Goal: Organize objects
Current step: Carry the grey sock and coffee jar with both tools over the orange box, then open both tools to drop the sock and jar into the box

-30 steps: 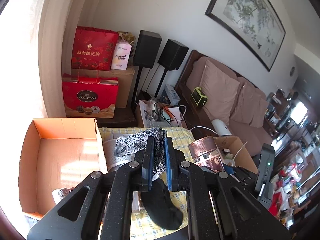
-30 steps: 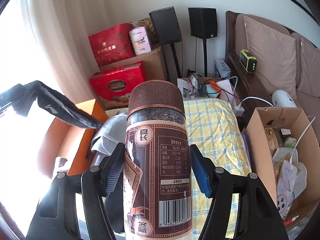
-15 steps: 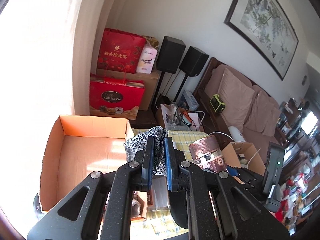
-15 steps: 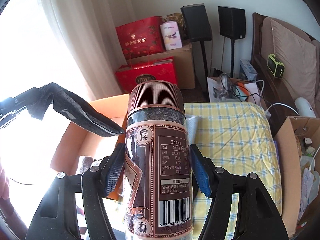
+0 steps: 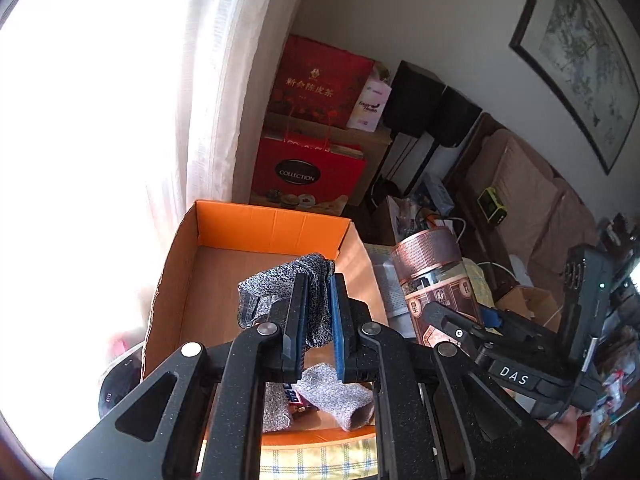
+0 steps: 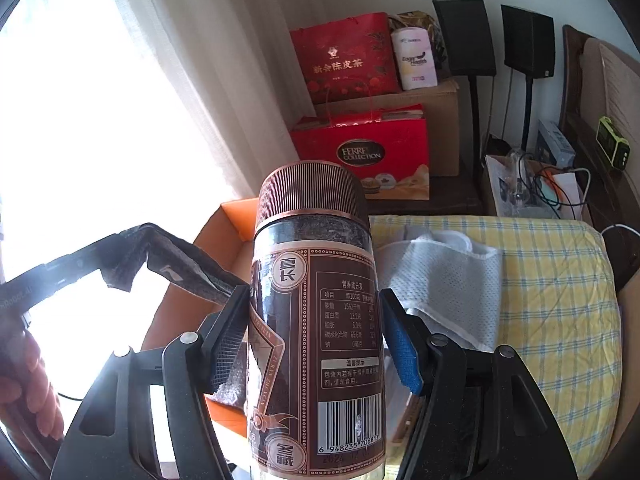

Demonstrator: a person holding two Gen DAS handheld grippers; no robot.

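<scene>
My left gripper (image 5: 318, 320) is shut on a grey and black sock (image 5: 280, 288), which hangs over the open orange cardboard box (image 5: 264, 222). The same sock (image 6: 168, 264) shows at the left of the right wrist view, dangling above the box (image 6: 236, 212). Another grey sock (image 5: 336, 396) and a small snack pack lie on the box floor. My right gripper (image 6: 314, 336) is shut on a tall brown jar with a ribbed copper lid (image 6: 316, 304), held upright beside the box. The jar (image 5: 436, 276) also appears right of the left gripper.
A white mesh cloth (image 6: 448, 284) lies on the yellow checked cover (image 6: 560, 300). Red gift bags (image 6: 360, 120), a carton and two black speakers (image 6: 496, 40) stand behind. A bright curtained window is at left, a sofa (image 5: 532, 200) at right. A hand (image 6: 24, 376) shows low left.
Both grippers have swung left toward the orange box. The sock, earlier above the checked cover, now hangs over the box interior, and the jar has come up beside the box.
</scene>
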